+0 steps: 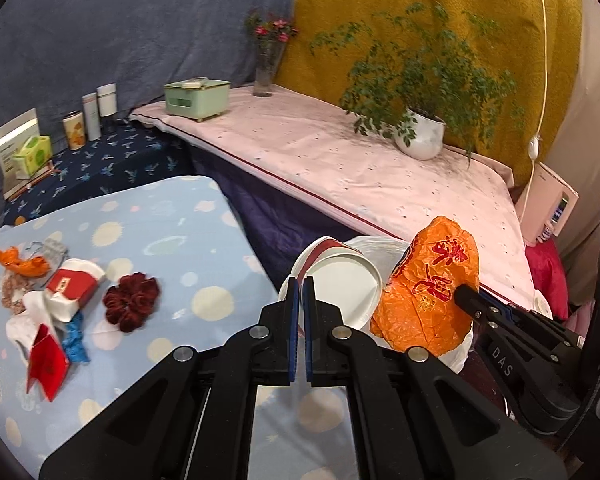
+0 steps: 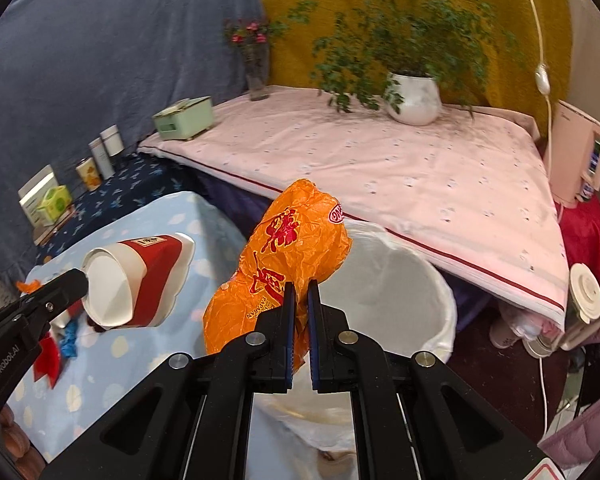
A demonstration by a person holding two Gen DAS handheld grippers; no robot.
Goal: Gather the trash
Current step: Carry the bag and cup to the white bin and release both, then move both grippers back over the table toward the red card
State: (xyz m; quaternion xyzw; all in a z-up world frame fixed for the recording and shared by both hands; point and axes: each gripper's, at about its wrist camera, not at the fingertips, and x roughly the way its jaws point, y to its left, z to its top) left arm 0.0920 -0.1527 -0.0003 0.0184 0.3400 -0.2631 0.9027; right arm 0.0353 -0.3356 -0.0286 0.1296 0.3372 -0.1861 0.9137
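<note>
Left wrist view: the left gripper [image 1: 301, 280] is clamped on the rim of a crushed red-and-white paper cup [image 1: 336, 288], held just beyond the right edge of the blue dotted tablecloth [image 1: 172, 216]. To its right the right gripper [image 1: 460, 290] pinches a crumpled orange plastic wrapper [image 1: 428, 284]. A pile of litter [image 1: 48, 304] lies on the left of the cloth: orange scraps, a red carton, white paper, a blue scrap and a red packet, with a dark red scrunchie [image 1: 131, 302] beside it, which may not be trash.

Right wrist view: the right gripper [image 2: 300, 286], jaws closed on the wrapper [image 2: 284, 268], holds it near the left rim of a white-lined bin [image 2: 440, 284] standing below the pink-covered bed. The cup [image 2: 140, 280] hangs further left, over the cloth. The bin looks empty, though its bottom is partly hidden.

Two pieces are collected but not yet dropped; the pile remains.
</note>
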